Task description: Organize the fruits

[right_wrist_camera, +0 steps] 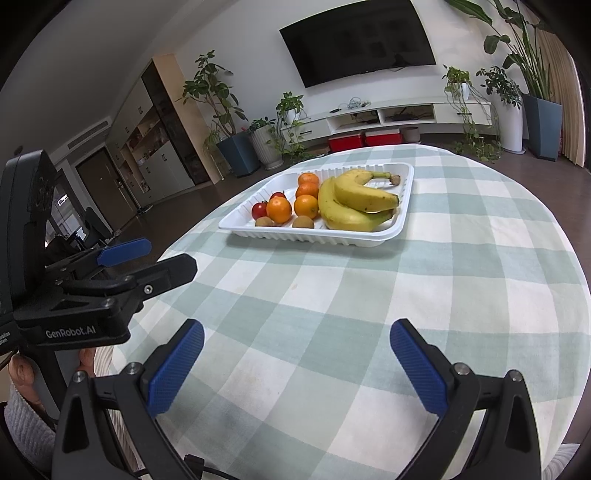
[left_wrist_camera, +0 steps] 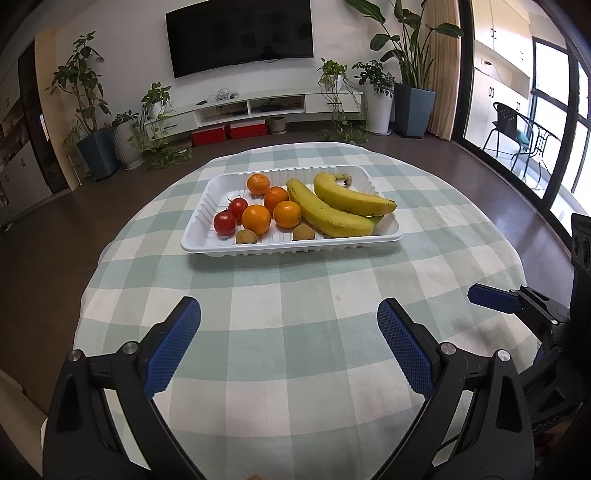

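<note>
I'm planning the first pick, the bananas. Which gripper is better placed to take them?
Probably the right gripper: the bananas fill the tray's right side, nearer it. The left gripper faces the oranges and tomatoes. Both are open and empty.

Wall television [left_wrist_camera: 240, 35], potted plants [left_wrist_camera: 88, 107], checked tablecloth [left_wrist_camera: 295, 295]

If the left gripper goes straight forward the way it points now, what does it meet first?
Probably the near rim of the white tray. The left gripper is open over bare checked tablecloth, with nothing between it and the tray. Its height above the cloth is unclear.
</note>
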Available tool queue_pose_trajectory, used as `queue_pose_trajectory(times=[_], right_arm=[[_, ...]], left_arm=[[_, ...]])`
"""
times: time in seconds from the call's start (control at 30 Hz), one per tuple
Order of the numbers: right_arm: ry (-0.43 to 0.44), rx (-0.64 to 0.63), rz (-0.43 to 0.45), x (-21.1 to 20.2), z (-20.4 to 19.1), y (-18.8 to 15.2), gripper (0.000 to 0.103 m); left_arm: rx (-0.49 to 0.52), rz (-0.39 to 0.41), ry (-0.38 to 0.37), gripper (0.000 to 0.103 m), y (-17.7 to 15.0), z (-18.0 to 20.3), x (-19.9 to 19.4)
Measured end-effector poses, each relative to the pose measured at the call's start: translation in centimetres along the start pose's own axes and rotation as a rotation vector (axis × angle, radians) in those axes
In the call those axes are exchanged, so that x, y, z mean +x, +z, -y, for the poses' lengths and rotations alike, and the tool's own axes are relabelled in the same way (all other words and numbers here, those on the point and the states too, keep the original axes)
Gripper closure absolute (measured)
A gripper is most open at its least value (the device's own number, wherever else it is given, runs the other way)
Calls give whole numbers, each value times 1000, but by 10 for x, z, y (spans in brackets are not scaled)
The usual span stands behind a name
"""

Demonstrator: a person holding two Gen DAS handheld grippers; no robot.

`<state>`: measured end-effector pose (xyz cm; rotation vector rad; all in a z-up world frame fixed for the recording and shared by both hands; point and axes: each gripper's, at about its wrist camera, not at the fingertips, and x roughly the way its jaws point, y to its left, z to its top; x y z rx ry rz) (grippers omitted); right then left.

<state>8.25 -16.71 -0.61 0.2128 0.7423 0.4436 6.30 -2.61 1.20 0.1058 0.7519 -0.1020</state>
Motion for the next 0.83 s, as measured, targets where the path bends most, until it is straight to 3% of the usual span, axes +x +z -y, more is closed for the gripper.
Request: queue_pose_trajectory(times=[0.43, 0.7, 0.83], right_arm=[[0, 0, 0, 1, 0, -1, 0], [0, 1, -1, 1, -1, -1, 0], [0, 2, 0, 1, -1, -1, 0]], left_arm=[[8, -7, -28, 6, 0, 3, -1], [36, 46, 50, 5, -1, 8, -9], [33, 44, 45, 5, -1, 7, -9]])
